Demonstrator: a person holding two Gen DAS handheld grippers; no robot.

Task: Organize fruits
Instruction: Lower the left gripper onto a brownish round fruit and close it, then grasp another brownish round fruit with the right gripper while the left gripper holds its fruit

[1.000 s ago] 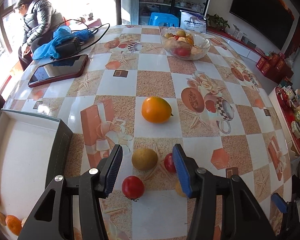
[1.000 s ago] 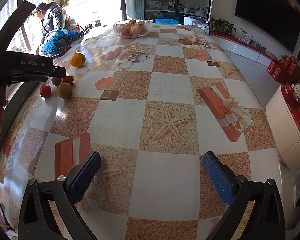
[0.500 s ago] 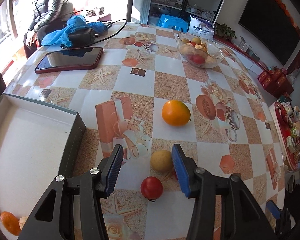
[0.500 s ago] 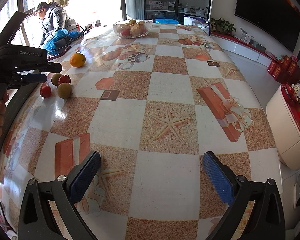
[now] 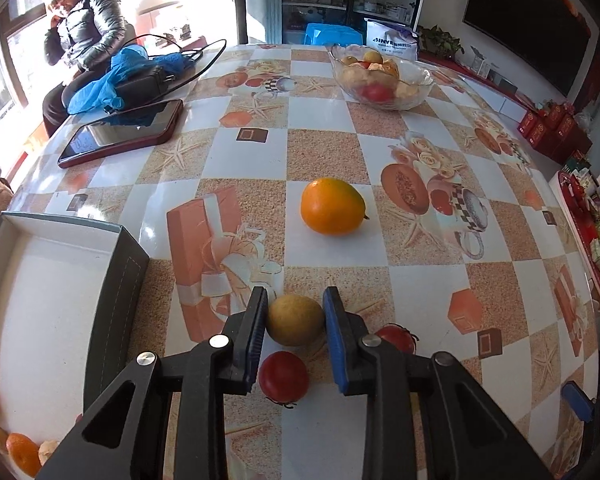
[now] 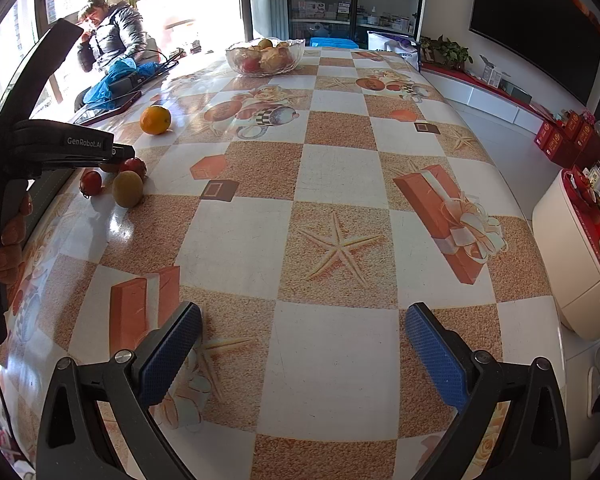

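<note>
In the left wrist view my left gripper [image 5: 295, 320] has closed on a yellow-brown round fruit [image 5: 295, 319]; both pads touch its sides on the table. A red tomato [image 5: 284, 376] lies below it between the fingers, and another red one [image 5: 396, 338] is half hidden behind the right finger. An orange [image 5: 332, 207] lies farther ahead. The grey box [image 5: 40, 304] at the left holds orange pieces [image 5: 20, 450]. My right gripper [image 6: 302, 346] is open and empty above the tablecloth; its view shows the left gripper [image 6: 118, 152] over the fruit cluster [image 6: 128, 189].
A glass bowl of fruit [image 5: 380, 78] stands at the far end. A phone [image 5: 122, 132] and a blue cloth with a black bag and cables [image 5: 132, 76] lie at the far left. A person [image 5: 86, 40] sits beyond the table edge.
My left gripper has moved forward and its jaws have narrowed onto the yellow-brown fruit. The right gripper has not moved.
</note>
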